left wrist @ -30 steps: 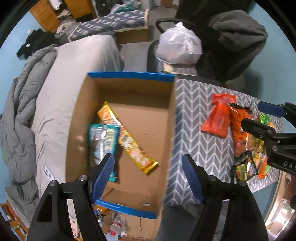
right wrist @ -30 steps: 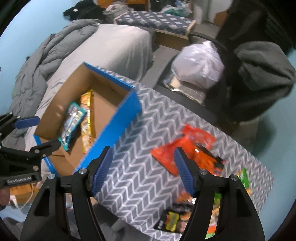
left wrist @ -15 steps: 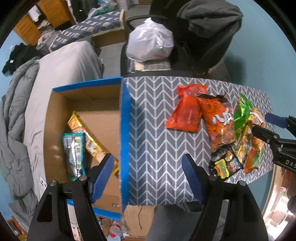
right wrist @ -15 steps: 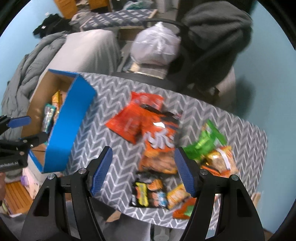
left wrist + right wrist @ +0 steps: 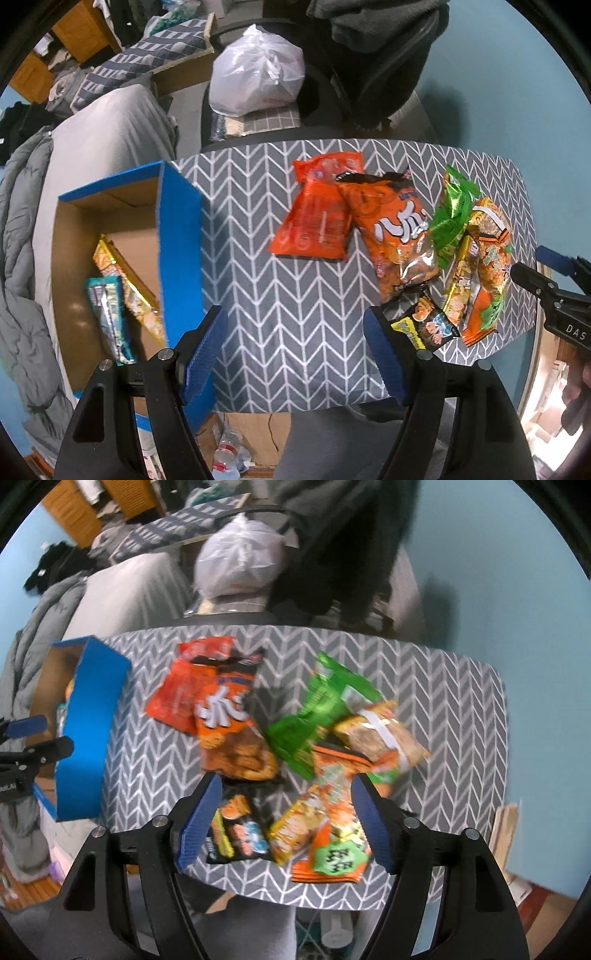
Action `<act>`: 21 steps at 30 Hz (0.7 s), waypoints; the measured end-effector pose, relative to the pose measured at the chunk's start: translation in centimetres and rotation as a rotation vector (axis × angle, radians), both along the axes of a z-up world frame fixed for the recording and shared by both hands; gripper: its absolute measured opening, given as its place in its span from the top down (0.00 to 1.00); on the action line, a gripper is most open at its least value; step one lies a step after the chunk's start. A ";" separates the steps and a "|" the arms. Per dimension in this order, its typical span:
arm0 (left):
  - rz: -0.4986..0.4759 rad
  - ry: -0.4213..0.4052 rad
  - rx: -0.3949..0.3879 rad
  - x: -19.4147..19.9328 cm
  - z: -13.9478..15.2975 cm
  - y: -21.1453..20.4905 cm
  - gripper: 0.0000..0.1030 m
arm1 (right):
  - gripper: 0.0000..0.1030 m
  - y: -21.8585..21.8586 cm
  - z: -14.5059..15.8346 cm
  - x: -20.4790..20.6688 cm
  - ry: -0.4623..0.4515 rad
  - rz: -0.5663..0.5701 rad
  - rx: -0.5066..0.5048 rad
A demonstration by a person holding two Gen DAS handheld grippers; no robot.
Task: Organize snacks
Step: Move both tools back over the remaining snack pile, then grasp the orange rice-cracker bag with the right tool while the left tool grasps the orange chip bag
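Both grippers point down over the table [image 5: 280,258] with its grey chevron cloth. The left gripper [image 5: 295,347] hangs spread wide, nothing between its blue pads — only bare cloth below. Beside it, at the table's left edge, sits the blue box [image 5: 179,236], and inside lie a yellow packet [image 5: 125,280] and a teal packet [image 5: 109,317], the teal one partly over the yellow.

The right gripper [image 5: 282,816] is over the snack pile [image 5: 295,746] and its jaws are opening, empty; a black packet [image 5: 236,834] and a yellow-orange one [image 5: 303,819] lie on the cloth beneath them. Further up the pile: a red bag [image 5: 177,690] under an orange bag [image 5: 229,720], then a green bag [image 5: 317,709] to the right — all loose on the table, well apart from the box. The right view is blurred.
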State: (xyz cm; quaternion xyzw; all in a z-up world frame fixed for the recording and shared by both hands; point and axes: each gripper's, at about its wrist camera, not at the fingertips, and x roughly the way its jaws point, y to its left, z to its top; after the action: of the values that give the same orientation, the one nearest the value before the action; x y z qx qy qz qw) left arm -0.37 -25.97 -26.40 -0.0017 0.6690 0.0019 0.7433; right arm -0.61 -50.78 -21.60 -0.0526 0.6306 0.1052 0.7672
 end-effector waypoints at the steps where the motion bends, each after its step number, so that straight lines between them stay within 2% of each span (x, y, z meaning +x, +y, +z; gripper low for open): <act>1: -0.004 0.005 -0.002 0.1 -0.3 -0.4 0.25 | 0.29 -0.8 -0.4 -0.1 0.005 -0.022 0.000; 10: -0.042 0.025 0.019 0.5 -2.4 -2.8 0.25 | 0.29 -5.7 -3.7 -1.6 0.036 -0.136 -0.014; 21: -0.085 0.058 0.018 0.6 -4.5 -5.4 0.25 | 0.29 -6.6 -7.5 -2.5 0.055 -0.171 -0.004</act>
State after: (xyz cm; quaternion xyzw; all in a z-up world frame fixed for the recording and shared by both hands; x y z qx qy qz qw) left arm 0.22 -31.34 -30.92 0.0336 0.6897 -0.0235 0.7229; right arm -3.15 -57.43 -29.09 0.0025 0.6539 0.0394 0.7556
